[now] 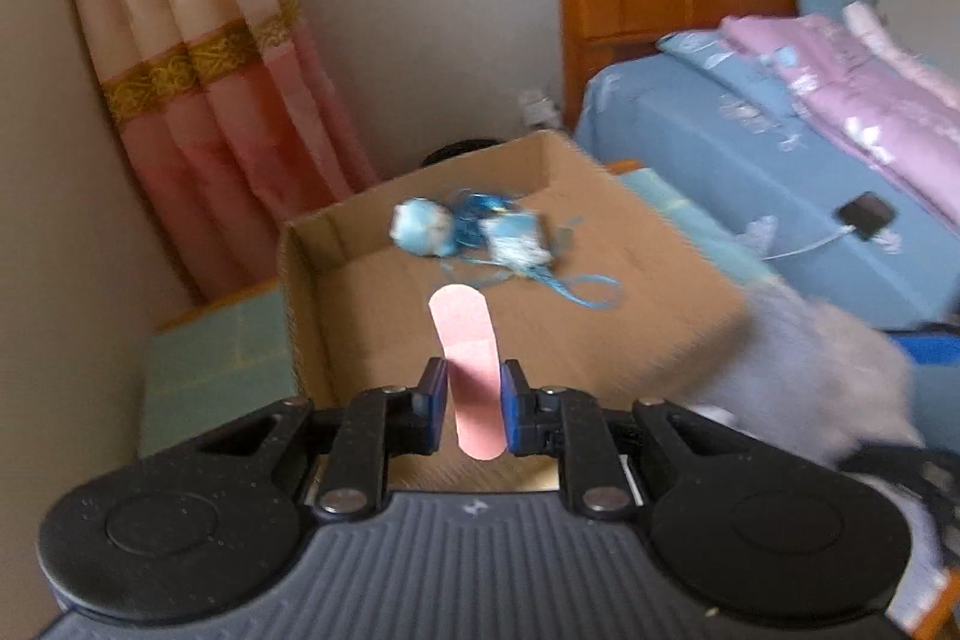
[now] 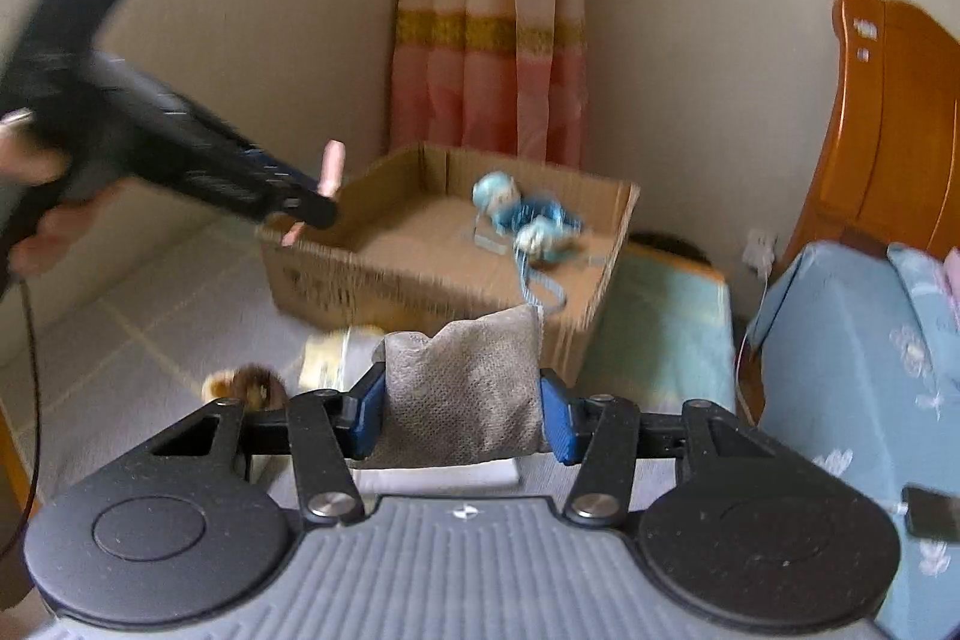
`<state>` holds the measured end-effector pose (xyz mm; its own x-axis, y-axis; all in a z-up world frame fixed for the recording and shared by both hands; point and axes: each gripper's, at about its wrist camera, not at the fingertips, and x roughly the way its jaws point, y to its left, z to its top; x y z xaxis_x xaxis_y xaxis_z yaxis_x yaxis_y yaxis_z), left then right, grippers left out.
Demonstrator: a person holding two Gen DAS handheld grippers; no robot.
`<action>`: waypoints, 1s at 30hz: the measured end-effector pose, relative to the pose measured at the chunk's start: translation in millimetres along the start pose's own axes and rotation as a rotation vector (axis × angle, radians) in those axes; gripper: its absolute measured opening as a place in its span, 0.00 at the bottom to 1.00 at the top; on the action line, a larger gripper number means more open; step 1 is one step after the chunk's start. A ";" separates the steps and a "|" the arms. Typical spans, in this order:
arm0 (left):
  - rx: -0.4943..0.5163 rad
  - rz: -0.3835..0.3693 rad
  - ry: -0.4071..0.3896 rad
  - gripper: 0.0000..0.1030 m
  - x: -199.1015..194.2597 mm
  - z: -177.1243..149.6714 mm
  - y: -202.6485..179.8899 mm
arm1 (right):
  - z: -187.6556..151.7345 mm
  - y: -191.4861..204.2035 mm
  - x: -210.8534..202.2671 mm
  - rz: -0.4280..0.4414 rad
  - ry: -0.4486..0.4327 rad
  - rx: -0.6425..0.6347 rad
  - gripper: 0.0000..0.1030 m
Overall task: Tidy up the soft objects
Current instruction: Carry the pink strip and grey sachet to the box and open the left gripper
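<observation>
My left gripper [image 1: 474, 379] is shut on a pink oblong sponge strip [image 1: 465, 340] and holds it over the near part of an open cardboard box [image 1: 354, 244]. Blue and white soft toys with ribbon [image 1: 474, 229] lie in the box. In the right wrist view the left gripper [image 2: 327, 196] with the pink strip [image 2: 332, 163] hangs at the box's [image 2: 420, 274] left rim. My right gripper [image 2: 462, 412] is shut on a grey cloth [image 2: 462, 394], in front of the box; the cloth also shows at the right of the left wrist view [image 1: 810, 376].
The box stands on a green-topped stand [image 1: 210, 346] in a corner by a pink curtain [image 1: 198, 58]. A bed with blue sheet [image 1: 750, 172], pink quilt and wooden headboard is at the right. A yellow and a brown soft item [image 2: 252, 382] lie on the surface below.
</observation>
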<state>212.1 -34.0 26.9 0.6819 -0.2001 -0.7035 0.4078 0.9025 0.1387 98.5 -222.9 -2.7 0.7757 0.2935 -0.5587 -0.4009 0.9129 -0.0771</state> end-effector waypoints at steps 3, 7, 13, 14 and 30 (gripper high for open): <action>0.005 0.045 0.042 0.17 31.7 18.3 12.3 | 11.4 -1.4 0.2 -0.006 -0.028 -0.012 0.55; 0.005 0.105 0.078 0.28 66.2 35.2 26.5 | 19.9 -4.7 2.6 -0.007 -0.033 -0.011 0.55; -0.056 0.171 0.043 0.89 82.5 34.9 42.8 | 26.1 -6.2 6.2 -0.012 -0.038 0.004 0.55; -0.066 0.159 0.039 0.89 77.8 32.5 43.9 | 25.8 -5.9 6.3 -0.014 -0.037 0.006 0.55; -0.136 0.130 -0.107 0.99 -77.7 -44.9 24.7 | 49.3 -4.4 17.4 -0.014 -0.026 0.030 0.55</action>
<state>141.9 21.0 53.7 0.7869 -0.1117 -0.6069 0.2316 0.9650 0.1228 137.7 -207.9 28.6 0.7937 0.2876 -0.5360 -0.3753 0.9250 -0.0594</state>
